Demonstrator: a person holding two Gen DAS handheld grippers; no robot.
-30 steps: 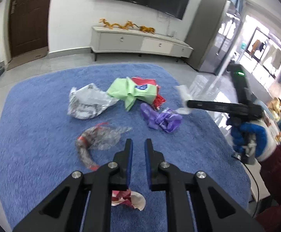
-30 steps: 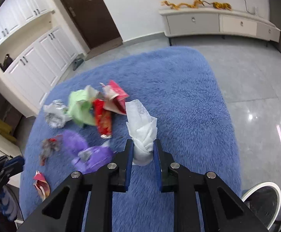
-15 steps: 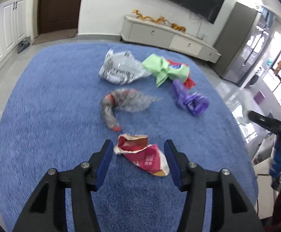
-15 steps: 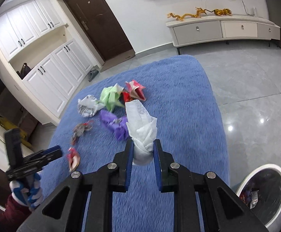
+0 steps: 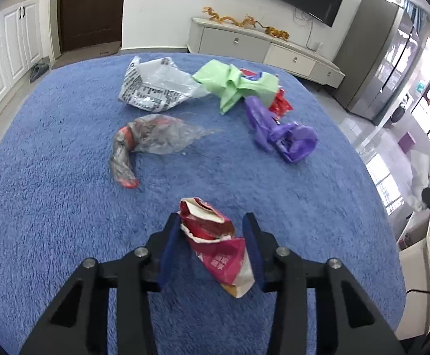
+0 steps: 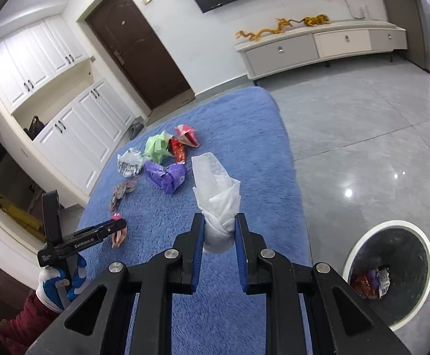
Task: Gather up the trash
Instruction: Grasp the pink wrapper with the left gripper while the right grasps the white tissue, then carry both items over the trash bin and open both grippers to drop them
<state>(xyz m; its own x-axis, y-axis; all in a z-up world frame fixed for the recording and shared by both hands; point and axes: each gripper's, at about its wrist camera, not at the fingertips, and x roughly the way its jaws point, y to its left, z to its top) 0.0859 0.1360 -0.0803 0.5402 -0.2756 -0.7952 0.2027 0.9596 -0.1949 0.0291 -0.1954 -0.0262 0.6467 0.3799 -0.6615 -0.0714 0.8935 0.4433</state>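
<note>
A crumpled red snack wrapper [image 5: 215, 242] lies on the blue rug [image 5: 52, 177]. My left gripper [image 5: 212, 227] straddles it, its jaws closing with a gap still showing at the right pad. In the right wrist view the left gripper [image 6: 119, 228] sits low over that wrapper. My right gripper [image 6: 218, 219] is shut on a white tissue [image 6: 215, 183], held above the rug's right edge. A round white-rimmed trash bin [image 6: 391, 222] with trash inside stands on the tiles to its lower right.
More trash lies farther up the rug: a clear plastic wrapper [image 5: 156, 139], a white printed bag [image 5: 153, 88], a green bag [image 5: 232, 84], a purple bag [image 5: 286, 142]. A TV cabinet [image 5: 244, 44] and white cupboards [image 6: 76, 136] line the walls. Grey tiles [image 6: 363, 133] surround the rug.
The left gripper opened, sank over the red wrapper, and its jaws have narrowed around it. The right gripper carried the tissue away from the pile, and the bin came fully into view.
</note>
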